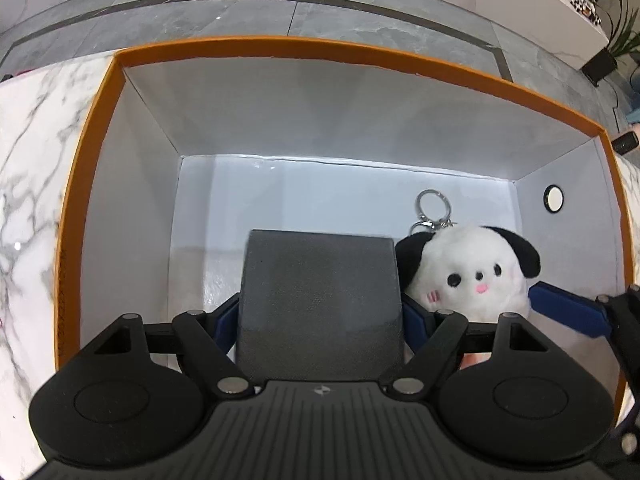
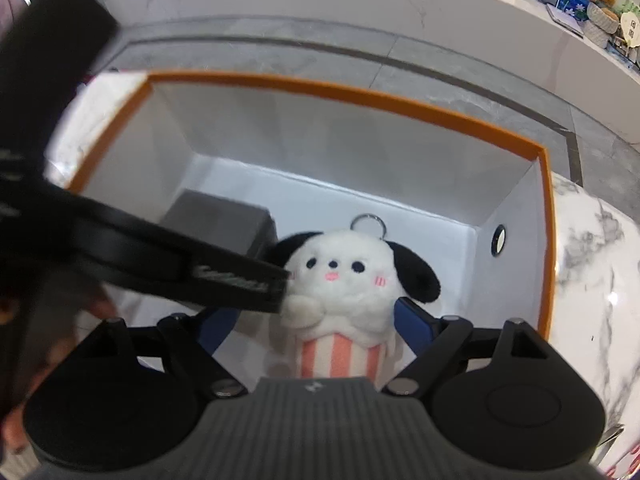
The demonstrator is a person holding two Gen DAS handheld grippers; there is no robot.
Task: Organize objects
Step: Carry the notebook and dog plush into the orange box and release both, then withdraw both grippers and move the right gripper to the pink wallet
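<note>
An orange-rimmed box [image 1: 96, 128] with white inner walls stands on a marble table [image 1: 32, 160], and both grippers point down into it. The left gripper [image 1: 320, 320] has a dark grey block [image 1: 320, 300] between its blue fingers [image 1: 226, 320]; the fingers lie close against the two sides of the block, so it looks clamped, with the block's lower end near the white floor of the box. Just beside the block, on its right side, sits a white plush dog [image 2: 344, 288] with black ears and a red-striped lower part (a metal key ring [image 2: 368, 224] sticks out behind its head). In the right wrist view the plush is between the blue fingers [image 2: 416, 324] of the right gripper [image 2: 316, 328], but the jaws are spread wide and a gap shows on each side, so the pads do not press on it; the plush rests on the box floor by itself. One right finger also appears in the left view, just right of the plush. The body of the left gripper crosses the left part of the right view, blurred, and it hides part of the block. A small round hole [image 1: 554, 199] is in the right wall of the box.
</note>
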